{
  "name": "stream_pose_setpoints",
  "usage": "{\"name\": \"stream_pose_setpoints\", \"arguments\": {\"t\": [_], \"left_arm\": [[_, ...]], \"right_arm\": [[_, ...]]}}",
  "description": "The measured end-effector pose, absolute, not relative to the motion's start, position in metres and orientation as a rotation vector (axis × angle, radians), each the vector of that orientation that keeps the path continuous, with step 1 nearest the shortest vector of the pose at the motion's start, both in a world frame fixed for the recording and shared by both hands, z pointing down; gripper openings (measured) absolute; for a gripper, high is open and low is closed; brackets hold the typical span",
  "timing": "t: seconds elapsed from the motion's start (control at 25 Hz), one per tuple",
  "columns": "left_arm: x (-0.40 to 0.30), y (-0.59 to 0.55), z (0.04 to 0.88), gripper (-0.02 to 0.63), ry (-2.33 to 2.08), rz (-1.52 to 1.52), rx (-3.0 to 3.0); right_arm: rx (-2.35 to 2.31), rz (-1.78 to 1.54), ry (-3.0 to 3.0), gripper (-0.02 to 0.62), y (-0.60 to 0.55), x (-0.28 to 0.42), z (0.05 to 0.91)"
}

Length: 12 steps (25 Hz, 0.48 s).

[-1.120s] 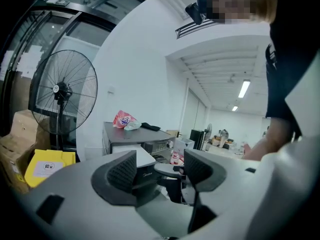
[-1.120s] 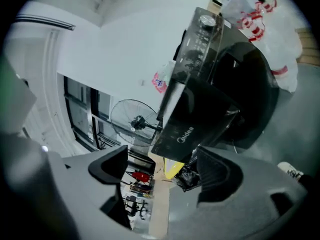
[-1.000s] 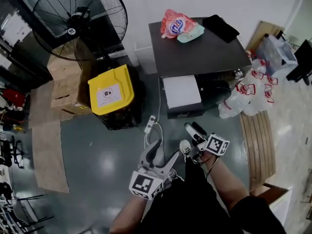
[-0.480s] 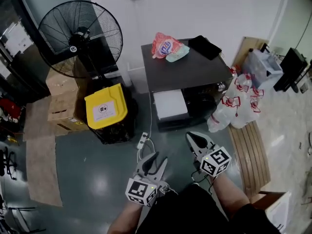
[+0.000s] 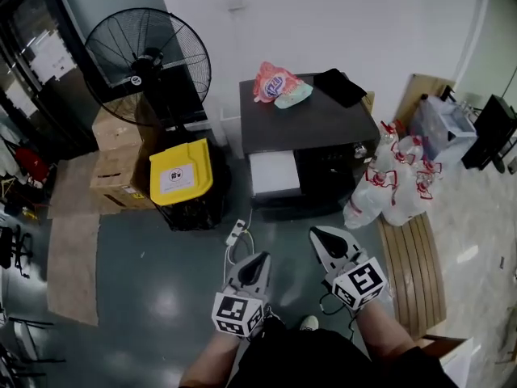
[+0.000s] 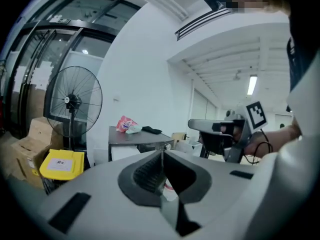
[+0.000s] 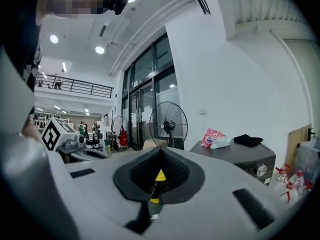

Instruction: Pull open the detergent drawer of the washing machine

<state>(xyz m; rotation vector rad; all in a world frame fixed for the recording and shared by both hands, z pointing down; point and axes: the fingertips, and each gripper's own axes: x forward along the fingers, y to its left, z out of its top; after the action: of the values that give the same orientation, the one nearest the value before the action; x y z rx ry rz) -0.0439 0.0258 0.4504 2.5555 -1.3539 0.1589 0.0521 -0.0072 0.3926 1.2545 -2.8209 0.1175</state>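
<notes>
The dark-topped washing machine (image 5: pixel 311 124) stands against the far wall, with a white drawer-like panel (image 5: pixel 273 173) at its front left and a knob (image 7: pixel 259 170) on its dark front. Both grippers hang in the air well short of it, above the floor. My left gripper (image 5: pixel 258 258) has its jaws shut, and nothing is between them. My right gripper (image 5: pixel 320 234) is also shut and empty, to the right of the left one. In the left gripper view the closed jaws (image 6: pixel 161 151) point towards the machine (image 6: pixel 135 136). In the right gripper view the shut jaws (image 7: pixel 161 150) point level.
A large black fan (image 5: pixel 148 55) stands left of the machine. Below it are a yellow-lidded bin (image 5: pixel 180 166) and cardboard boxes (image 5: pixel 113 164). A power strip (image 5: pixel 235 233) lies on the floor. Plastic bags (image 5: pixel 388 188) and wooden slats (image 5: pixel 416 265) sit at the right. A pink bag (image 5: pixel 277 83) and black cloth (image 5: pixel 343 86) lie on the machine.
Both grippers have gone from open to shut. The right gripper rose and rolled so its marker cube faces up. The left gripper moved a little forward, and the head view shifted.
</notes>
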Motion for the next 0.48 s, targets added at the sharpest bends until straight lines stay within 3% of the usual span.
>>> {"name": "stream_pose_setpoints", "arguments": {"t": [0.48], "left_arm": [[0.008, 0.102, 0.448, 0.015, -1.401, 0.168, 2.547]], "right_arm": [[1.119, 0.105, -2.871, 0.003, 0.074, 0.079, 0.394]]}}
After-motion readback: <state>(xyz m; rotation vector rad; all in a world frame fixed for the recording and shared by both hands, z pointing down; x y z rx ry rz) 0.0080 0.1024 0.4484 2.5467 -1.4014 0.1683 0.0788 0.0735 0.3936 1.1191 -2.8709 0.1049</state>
